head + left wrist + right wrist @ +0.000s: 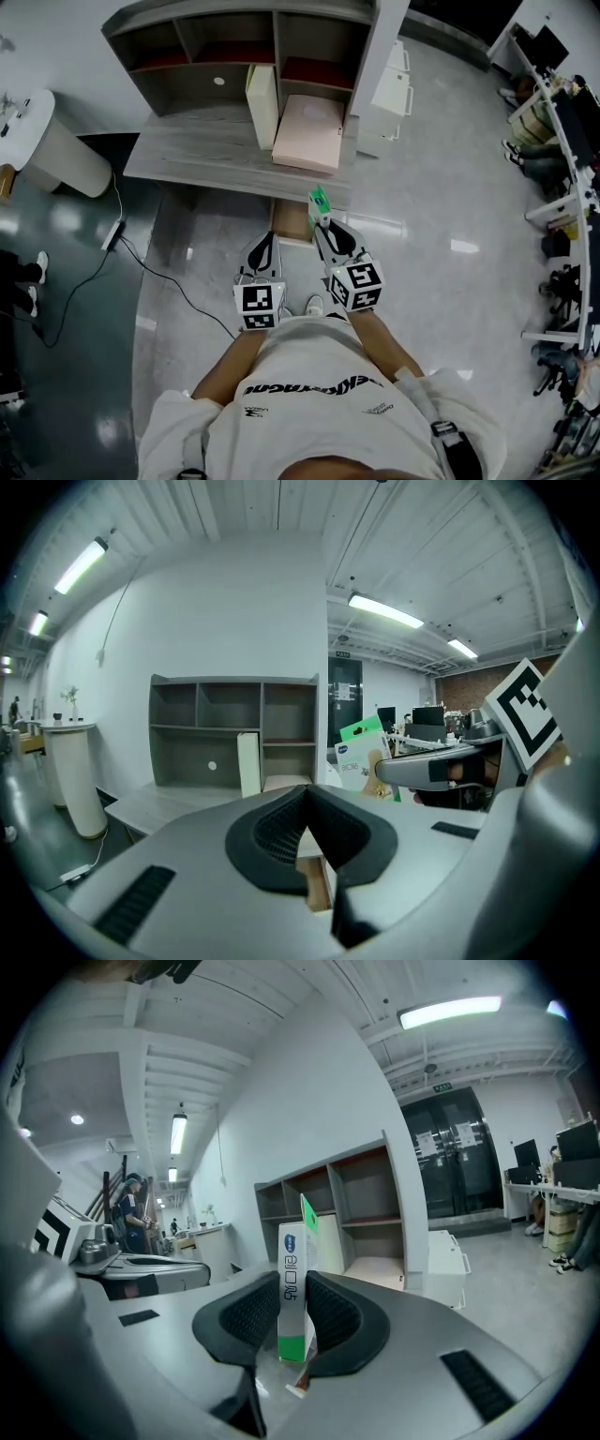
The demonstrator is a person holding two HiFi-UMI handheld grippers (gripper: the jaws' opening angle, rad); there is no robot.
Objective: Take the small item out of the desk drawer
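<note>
The person stands facing the grey bench (202, 150), a gripper in each hand, both held out level in front of the body. The right gripper (324, 229) has its fingers (342, 1314) closed on a small white-and-green box (293, 1283), pinching its narrow faces so that it stands upright in the air, green tab on top. Seen from the person's head, that box sits at 12 o'clock of the body, over the bench's front edge, with the open drawer (292, 223) just beside it at about 8 o'clock, its brown inside showing. The left gripper (265, 240) hangs at 9 o'clock of the right one, close alongside, its fingers (281, 834) drawn together at the tips with nothing between them. On the bench a flat pink box (309, 133) lies at 12 o'clock of the held box, and a cream box (263, 105) stands upright at its 9 o'clock, below the shelf unit (234, 47). A white cabinet (389, 94) stands at 3 o'clock of the bench.
</note>
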